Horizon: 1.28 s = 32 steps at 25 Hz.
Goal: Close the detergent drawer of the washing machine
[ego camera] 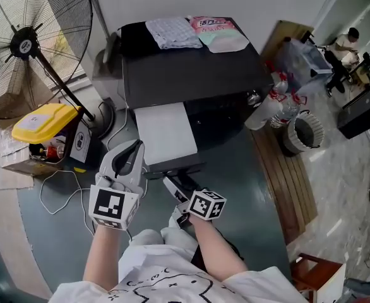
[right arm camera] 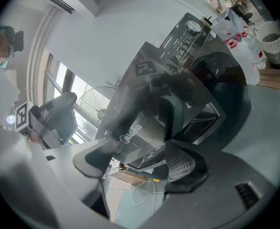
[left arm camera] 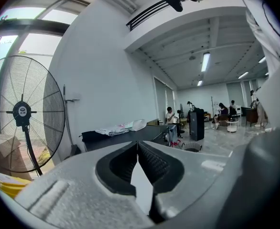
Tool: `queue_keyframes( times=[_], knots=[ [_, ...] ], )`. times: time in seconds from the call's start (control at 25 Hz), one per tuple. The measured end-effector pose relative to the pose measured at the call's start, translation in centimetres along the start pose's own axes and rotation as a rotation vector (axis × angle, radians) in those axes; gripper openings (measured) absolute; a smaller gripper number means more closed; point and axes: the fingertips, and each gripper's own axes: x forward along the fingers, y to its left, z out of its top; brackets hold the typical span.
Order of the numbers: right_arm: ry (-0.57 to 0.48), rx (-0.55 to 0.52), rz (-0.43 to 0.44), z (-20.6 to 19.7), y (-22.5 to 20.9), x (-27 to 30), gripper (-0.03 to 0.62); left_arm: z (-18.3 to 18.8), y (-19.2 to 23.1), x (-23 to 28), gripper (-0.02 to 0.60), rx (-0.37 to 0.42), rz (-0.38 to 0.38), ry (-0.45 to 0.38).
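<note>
A dark grey floor (ego camera: 235,188) spreads under a black washing machine (ego camera: 191,74), which stands against a white wall. Folded cloths (ego camera: 172,31) and a pink packet (ego camera: 213,24) lie on its top. A large pedestal fan (ego camera: 33,43) stands to the machine's left. Below it a yellow container (ego camera: 43,122) rests on a cardboard box (ego camera: 21,160), and a white cable (ego camera: 59,191) loops over the floor nearby. To the right lie wooden boards (ego camera: 286,182), with a round basket (ego camera: 302,134) and some bottles just beside them. In the left gripper view the room runs back into an open hall with ceiling strip lights and several people far off.

The detergent drawer (ego camera: 166,131) is pulled well out from the left part of the machine's front, and its pale top faces up.

The left gripper (ego camera: 134,147) hangs just left of the drawer's outer end. Its jaws meet at the tips, with nothing between them, and it points towards the fan and the wall.

The right gripper (ego camera: 172,183) is at the drawer's dark front edge. In the right gripper view its jaws stand apart, and the drawer's front panel, which bears a brand label, lies between them. Whether the pads (right arm camera: 183,166) press on the panel cannot be made out.
</note>
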Motion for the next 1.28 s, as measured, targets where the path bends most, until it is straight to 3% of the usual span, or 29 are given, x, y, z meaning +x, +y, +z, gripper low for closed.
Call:
queue_keyframes(
  times=[0.36,1.04,1.28],
  knots=[
    [-0.041,0.019,-0.005,0.4,0.0,0.0,0.333,-0.5,-0.2,-0.6,0.015,0.000,0.006,0.013],
    [-0.095,0.017,-0.018,2.3,0.0,2.9,0.333,-1.4,2.8,0.3,0.015,0.000,-0.022,0.025],
    [-0.103,0.018,-0.017,3.0,0.0,4.0,0.333,-1.3,4.7,1.1,0.015,-0.009,0.000,0.021]
  ],
)
